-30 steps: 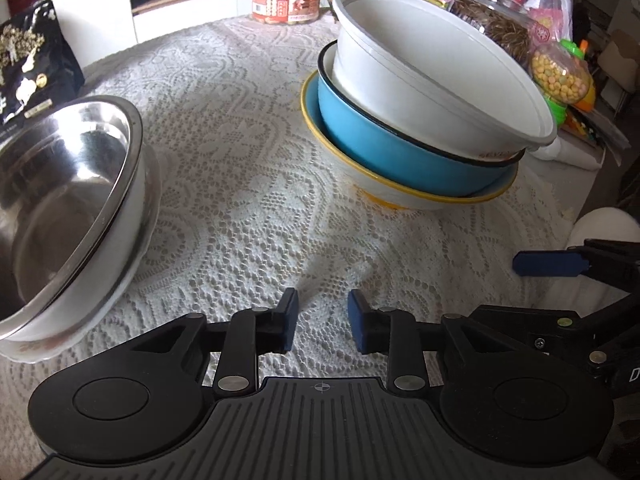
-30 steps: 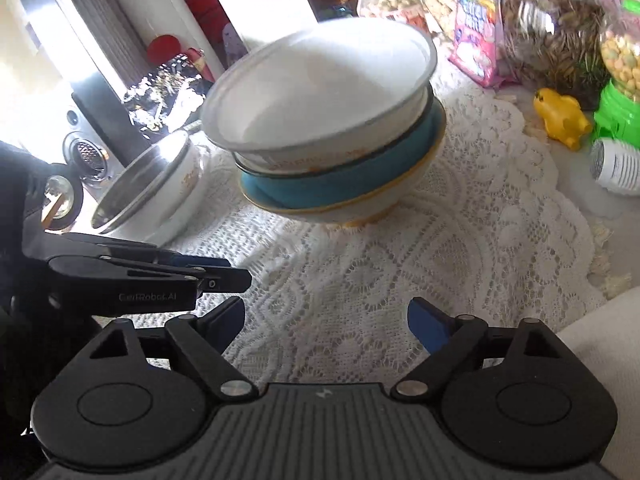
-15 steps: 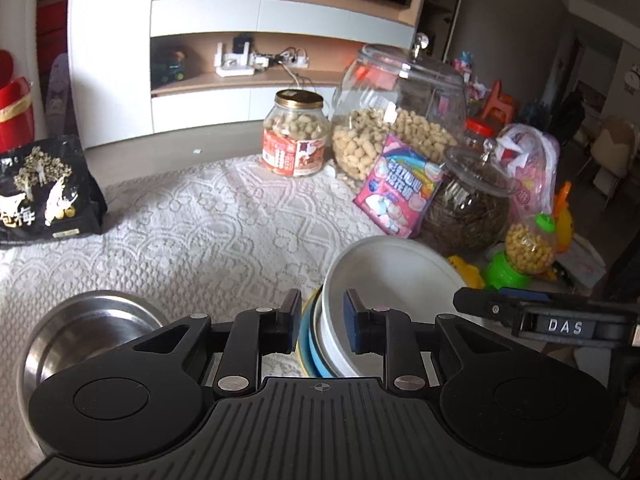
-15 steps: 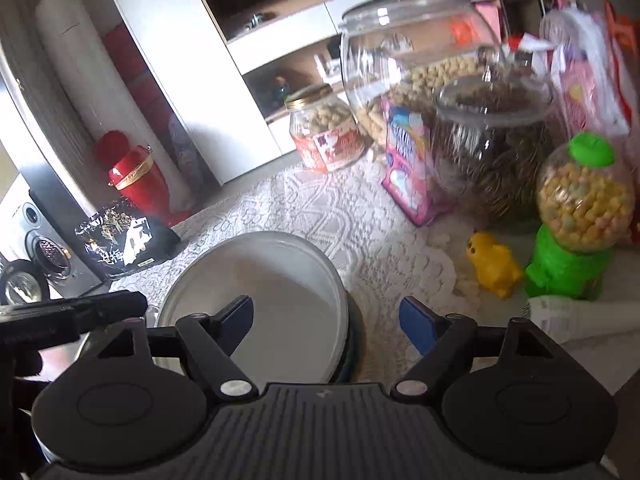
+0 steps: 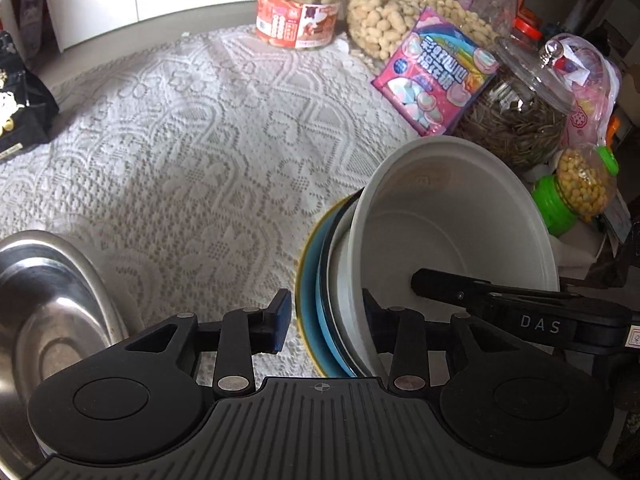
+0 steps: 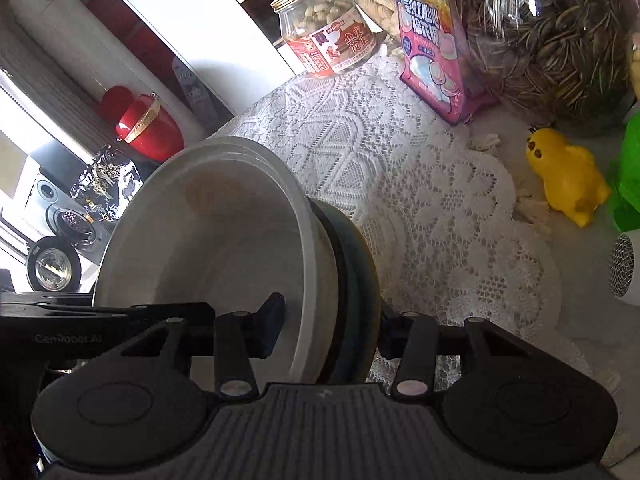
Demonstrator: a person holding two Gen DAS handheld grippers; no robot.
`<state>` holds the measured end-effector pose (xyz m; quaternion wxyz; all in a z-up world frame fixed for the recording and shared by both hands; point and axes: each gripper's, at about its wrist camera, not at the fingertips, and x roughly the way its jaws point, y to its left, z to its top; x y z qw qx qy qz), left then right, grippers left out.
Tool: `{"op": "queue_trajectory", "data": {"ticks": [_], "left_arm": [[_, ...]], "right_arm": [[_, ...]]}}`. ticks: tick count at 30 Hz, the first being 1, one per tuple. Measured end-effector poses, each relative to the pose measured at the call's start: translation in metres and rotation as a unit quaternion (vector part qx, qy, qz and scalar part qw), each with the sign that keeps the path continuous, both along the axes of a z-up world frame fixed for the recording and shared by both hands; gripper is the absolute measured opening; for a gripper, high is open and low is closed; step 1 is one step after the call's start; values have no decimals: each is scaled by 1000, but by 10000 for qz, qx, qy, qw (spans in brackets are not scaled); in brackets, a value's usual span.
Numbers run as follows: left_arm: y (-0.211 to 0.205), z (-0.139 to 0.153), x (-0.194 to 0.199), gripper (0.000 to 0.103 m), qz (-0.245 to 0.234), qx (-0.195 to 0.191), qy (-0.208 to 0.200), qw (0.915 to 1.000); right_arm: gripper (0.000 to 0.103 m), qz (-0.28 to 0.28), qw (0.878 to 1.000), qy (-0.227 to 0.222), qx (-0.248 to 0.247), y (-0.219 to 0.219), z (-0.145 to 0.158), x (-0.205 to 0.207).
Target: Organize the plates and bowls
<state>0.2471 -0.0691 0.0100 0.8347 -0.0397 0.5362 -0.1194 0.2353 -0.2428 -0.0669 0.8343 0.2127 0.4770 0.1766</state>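
Observation:
Three bowls are stacked on the lace cloth: a white bowl (image 5: 460,208) (image 6: 224,232) on top, a blue bowl (image 5: 310,280) under it and a yellow-rimmed bowl (image 5: 301,248) at the bottom. My left gripper (image 5: 326,316) straddles the stack's left rim, one finger outside and one inside the white bowl, its jaws opening. My right gripper (image 6: 332,328) straddles the opposite rim the same way, its jaws closing; a gap still shows at the inner pad. A steel bowl (image 5: 48,312) sits at lower left of the left wrist view.
Behind the stack stand a peanut jar (image 5: 298,4) (image 6: 328,40), a pink snack bag (image 5: 436,72), a glass jar of seeds (image 5: 516,116) and a green-based dispenser (image 5: 580,188). A yellow duck toy (image 6: 564,176) lies at right. A black bag (image 5: 16,116) lies at far left.
Both grippers rose from in front of the stack, then came down over its rims. The left jaws widened and the right jaws narrowed around the rims.

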Motion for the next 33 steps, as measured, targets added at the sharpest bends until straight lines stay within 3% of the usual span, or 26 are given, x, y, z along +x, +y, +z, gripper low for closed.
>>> {"op": "queue_trajectory", "data": {"ticks": [5,10,18,33], "left_arm": [[-12,0,4,41,1,244,204,9995],[-11,6,14,43,192,234,543,9981],[-28,4,17,62,19,518,578,9970],[-27,1,20,58,-89,546,652,9963]], "right_arm": [[46,32,10000,-41,-11,1,1,-1],[48,35,9999,48,110,-1,-1,0],[48,23,9999,16,106,0,-2,0],[49,13,9998,35,191,-1,-4,0]]}}
